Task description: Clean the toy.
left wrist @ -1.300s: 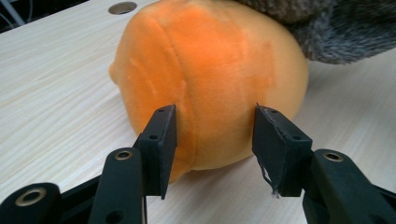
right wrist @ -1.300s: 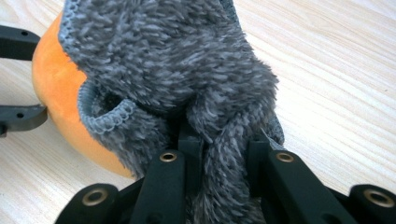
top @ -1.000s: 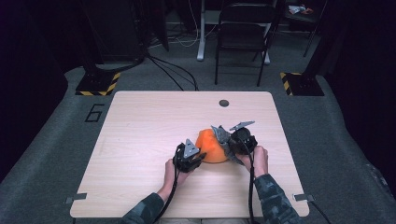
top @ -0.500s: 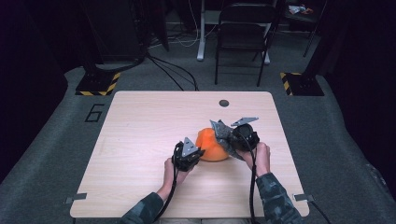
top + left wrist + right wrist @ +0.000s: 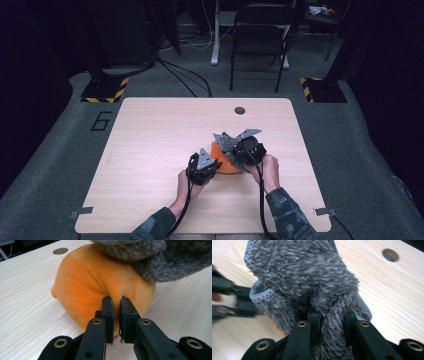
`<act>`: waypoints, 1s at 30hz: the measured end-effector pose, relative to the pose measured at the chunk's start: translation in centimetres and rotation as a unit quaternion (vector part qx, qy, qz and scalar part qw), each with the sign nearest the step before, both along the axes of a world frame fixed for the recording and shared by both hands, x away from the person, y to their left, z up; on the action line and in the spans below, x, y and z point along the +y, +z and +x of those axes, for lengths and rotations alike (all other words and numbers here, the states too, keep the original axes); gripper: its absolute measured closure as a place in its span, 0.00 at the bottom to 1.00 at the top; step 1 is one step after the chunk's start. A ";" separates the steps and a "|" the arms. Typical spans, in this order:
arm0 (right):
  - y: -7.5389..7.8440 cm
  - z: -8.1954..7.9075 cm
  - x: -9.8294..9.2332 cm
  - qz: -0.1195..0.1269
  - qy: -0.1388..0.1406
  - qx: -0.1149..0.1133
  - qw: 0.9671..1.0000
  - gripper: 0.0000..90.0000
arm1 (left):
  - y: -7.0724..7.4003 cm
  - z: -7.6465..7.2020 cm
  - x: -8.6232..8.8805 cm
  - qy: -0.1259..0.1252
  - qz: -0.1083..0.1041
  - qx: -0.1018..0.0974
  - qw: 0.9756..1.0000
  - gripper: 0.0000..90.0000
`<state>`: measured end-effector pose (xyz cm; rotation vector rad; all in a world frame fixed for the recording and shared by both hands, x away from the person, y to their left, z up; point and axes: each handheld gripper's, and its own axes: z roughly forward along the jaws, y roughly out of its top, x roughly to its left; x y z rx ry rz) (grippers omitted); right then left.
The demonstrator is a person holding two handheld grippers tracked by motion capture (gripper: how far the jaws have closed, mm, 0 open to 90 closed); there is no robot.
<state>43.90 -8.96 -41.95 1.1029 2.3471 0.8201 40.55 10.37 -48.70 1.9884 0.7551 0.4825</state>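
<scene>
Left gripper has just been closing and pinches the orange plush low down; right gripper clamps the grey fuzzy cover draped on top (so peeling goes upward).

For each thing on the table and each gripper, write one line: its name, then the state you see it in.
orange plush: lying on the table, a pinch of its fabric caught by the left gripper.
grey fuzzy cloth: draped over the plush, bunched between the right gripper's jaws.
left gripper: shut on the plush.
right gripper: shut on the cloth.
table: bare wood, one round hole near its far edge.
</scene>
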 end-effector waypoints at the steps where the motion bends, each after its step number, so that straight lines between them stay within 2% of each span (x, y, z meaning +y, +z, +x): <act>1: -0.1 0.0 -0.2 -0.002 -0.007 0.002 1.000 0.84 | 0.0 0.0 0.1 0.001 0.002 0.000 1.000 0.93; 10: -1.4 0.9 -2.6 0.004 -0.033 0.032 0.999 0.84 | -0.3 0.2 0.0 0.000 -0.002 0.002 1.000 0.92; 12: -1.8 1.2 -3.2 0.009 -0.041 0.040 0.998 0.84 | -0.3 0.3 0.1 0.000 -0.003 0.000 1.000 0.92; 14: -2.3 1.6 -4.1 0.028 -0.048 0.051 0.997 0.84 | -0.4 0.3 0.2 -0.004 -0.006 0.003 1.000 0.92; 19: -2.9 2.0 -5.1 0.034 -0.060 0.068 0.995 0.84 | -0.4 0.4 0.3 -0.004 -0.006 0.002 1.000 0.92; 21: -3.5 2.3 -5.6 0.027 -0.070 0.074 0.994 0.84 | -0.4 0.4 0.3 -0.003 -0.007 0.002 1.000 0.92; 24: -4.8 2.6 -6.4 0.042 -0.079 0.094 0.992 0.84 | -0.4 0.5 0.3 -0.003 -0.007 0.002 1.000 0.92; 26: -5.5 2.7 -6.6 0.041 -0.087 0.106 0.990 0.84 | -0.4 0.6 0.3 -0.003 -0.010 0.003 1.000 0.92; 29: -6.7 3.0 -7.0 0.025 -0.089 0.121 0.988 0.83 | -0.4 0.6 0.3 -0.003 -0.015 0.001 1.000 0.91; 30: -7.1 3.0 -7.1 0.030 -0.087 0.123 0.988 0.83 | -0.4 0.7 0.4 -0.006 -0.015 0.003 1.000 0.91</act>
